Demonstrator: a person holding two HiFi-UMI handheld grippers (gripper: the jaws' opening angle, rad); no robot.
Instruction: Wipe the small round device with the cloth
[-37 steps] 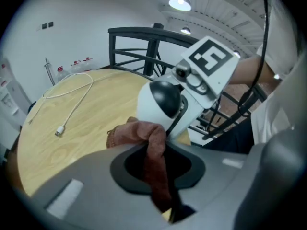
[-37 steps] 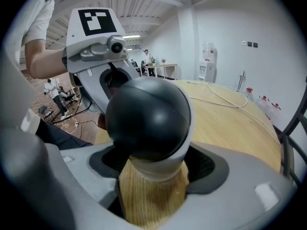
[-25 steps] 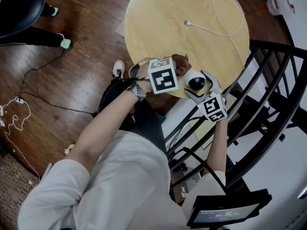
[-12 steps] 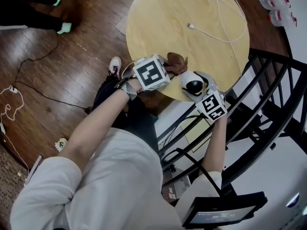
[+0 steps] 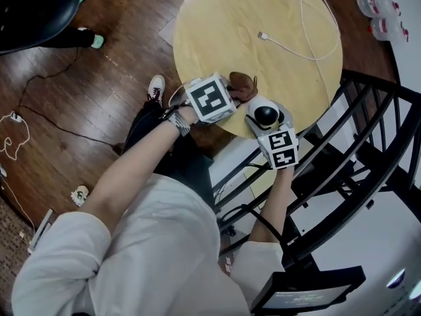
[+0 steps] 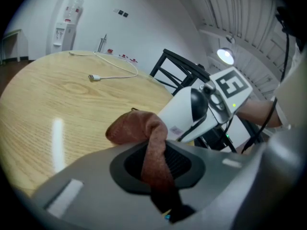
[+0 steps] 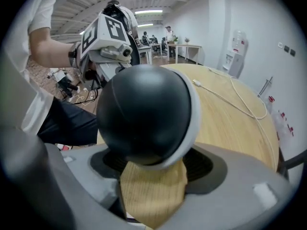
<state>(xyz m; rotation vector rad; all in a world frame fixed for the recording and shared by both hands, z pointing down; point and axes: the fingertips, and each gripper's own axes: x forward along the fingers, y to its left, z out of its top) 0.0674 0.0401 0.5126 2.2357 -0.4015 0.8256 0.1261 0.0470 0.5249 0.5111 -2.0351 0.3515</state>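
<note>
While the left gripper (image 5: 230,89) hangs over the near edge of the round table (image 5: 217,25), its jaws are pinched tight on the reddish-brown cloth (image 6: 143,134). The cloth runs up through the narrow gap and bunches into a loose lump past the jaw tips, over the tabletop.

At the table's near right edge sits the small round device (image 5: 265,114), a white body with a dark glossy dome. It is tilted, with the dome turned up and back toward the person. The right gripper (image 5: 268,126) reaches in from off the table's edge with its jaws set wide. In the right gripper view the device fills the space between them and the jaws clasp its white body from both sides.

The cloth lump lies just beside the device, on the side nearer the table's middle. Whether the two touch I cannot quite make out, since the left gripper view shows them overlapping while the head view suggests a small gap.

On the far half of the table a white cable (image 5: 308,30) loops loosely, its plug end pointing toward the table's centre. A black metal frame (image 5: 375,130) stands just past the table's right edge, above a dark wooden floor (image 5: 99,110).
</note>
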